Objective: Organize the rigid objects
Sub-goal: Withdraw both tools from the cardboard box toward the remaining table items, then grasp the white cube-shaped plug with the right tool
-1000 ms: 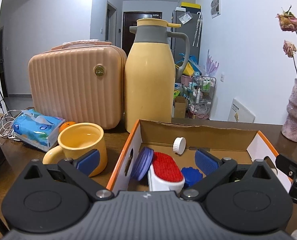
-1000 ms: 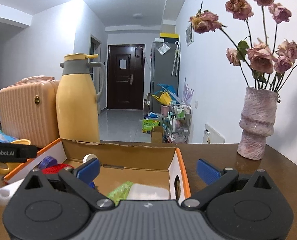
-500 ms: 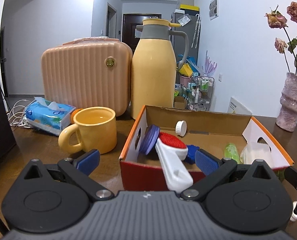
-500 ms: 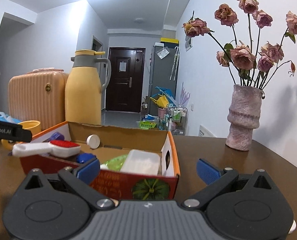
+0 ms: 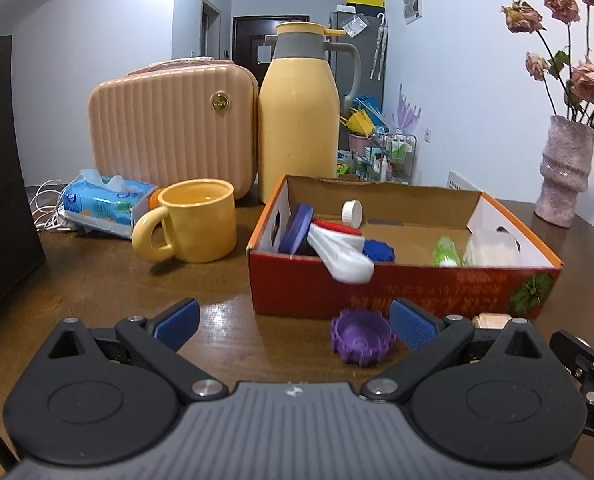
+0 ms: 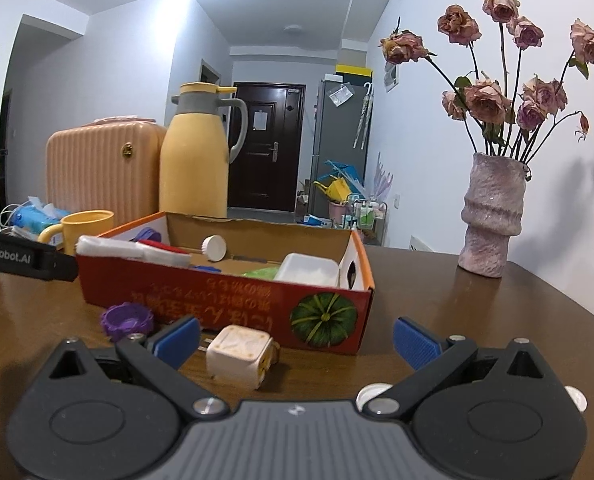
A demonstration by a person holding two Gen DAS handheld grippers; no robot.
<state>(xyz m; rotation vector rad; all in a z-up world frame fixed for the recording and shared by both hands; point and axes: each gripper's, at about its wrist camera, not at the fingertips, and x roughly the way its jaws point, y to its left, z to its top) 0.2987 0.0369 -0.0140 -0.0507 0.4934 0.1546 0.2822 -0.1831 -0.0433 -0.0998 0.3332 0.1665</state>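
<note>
Through the left wrist I see a dark brown wooden counter (image 5: 97, 280) in a white-walled room, with a hallway and dark door behind. One box (image 5: 401, 284) sits mid-counter. Left of the box stand one mug (image 5: 195, 220), one tissue pack (image 5: 105, 198), one ribbed case (image 5: 173, 132) and one yellow jug (image 5: 299, 120); right of it, one vase (image 5: 565, 172). Inside the box I count one white cap (image 5: 352, 213), one white scoop (image 5: 343, 254), one blue lid (image 5: 379, 250) and one clear tub (image 5: 493, 248). One purple lid (image 5: 363, 336) lies on the counter just in front of the box. My left claw (image 5: 295, 322) is spread apart, empty.

From the right wrist, the same counter (image 6: 477, 312) and one vase (image 6: 491, 216) of dried roses right of the box (image 6: 225, 300). One cream cube (image 6: 241, 356) lies just in front of the box, the purple lid (image 6: 127, 320) to its left. My right claw (image 6: 297, 338) is spread apart, holding nothing.
</note>
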